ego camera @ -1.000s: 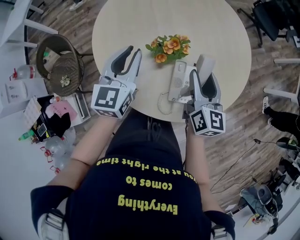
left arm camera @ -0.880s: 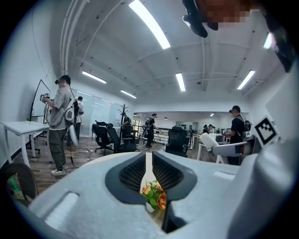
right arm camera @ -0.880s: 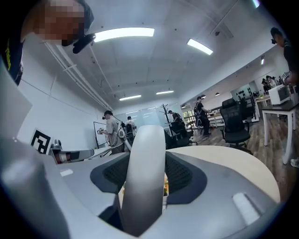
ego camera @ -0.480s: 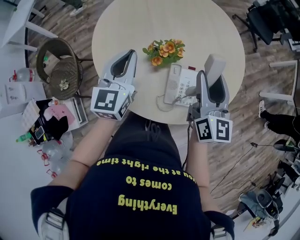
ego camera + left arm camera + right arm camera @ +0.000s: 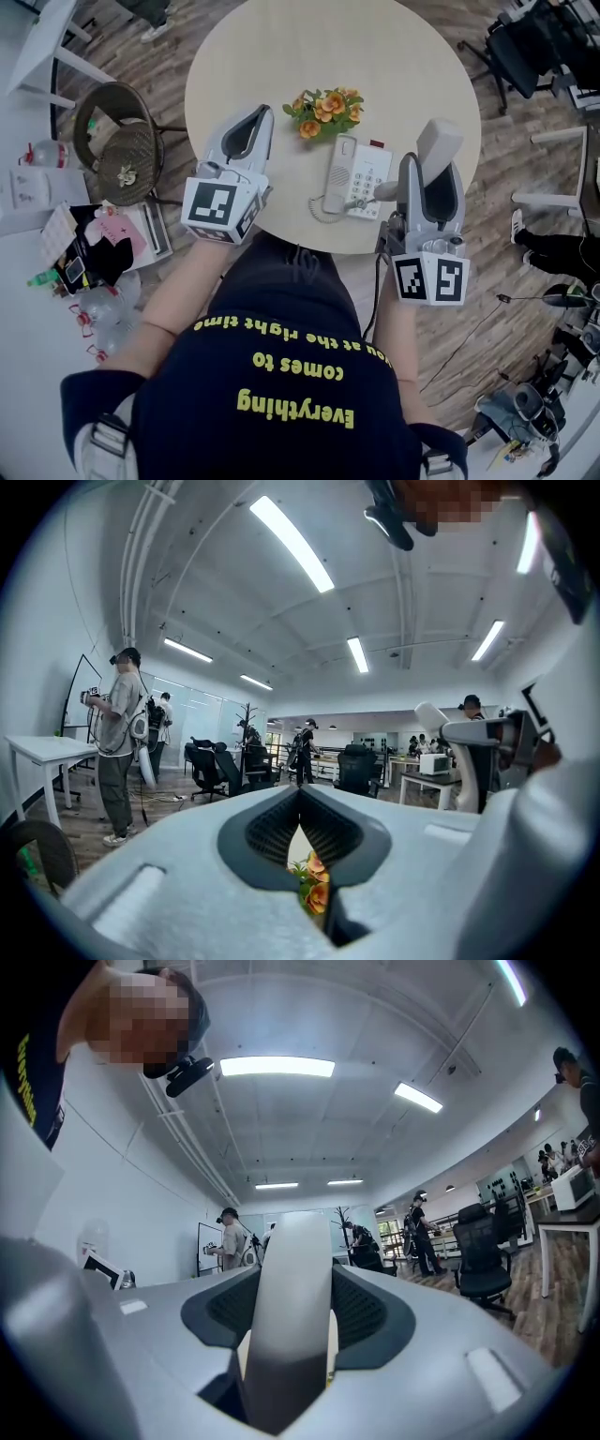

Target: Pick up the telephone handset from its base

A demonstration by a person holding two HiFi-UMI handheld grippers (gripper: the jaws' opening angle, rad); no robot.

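A white telephone base (image 5: 354, 178) with a keypad lies on the round table (image 5: 281, 47), near its front edge. The pale handset (image 5: 438, 143) is off the base and held up to its right, with my right gripper (image 5: 432, 176) shut on it. In the right gripper view the handset (image 5: 291, 1288) stands upright between the two dark pads (image 5: 370, 1312). A coiled cord (image 5: 323, 208) curls beside the base. My left gripper (image 5: 255, 122) hovers over the table left of the phone, shut and holding nothing. In the left gripper view its jaws meet (image 5: 300, 803).
A small pot of orange flowers (image 5: 325, 106) stands just behind the phone. A wicker chair (image 5: 122, 136) and floor clutter (image 5: 84, 253) are to the left of the table, office chairs (image 5: 525, 47) to the upper right. People (image 5: 117, 742) stand farther off.
My right gripper has risen and drawn back with the handset, away from the base. The left gripper's jaws have closed from a small gap and it has lifted slightly.
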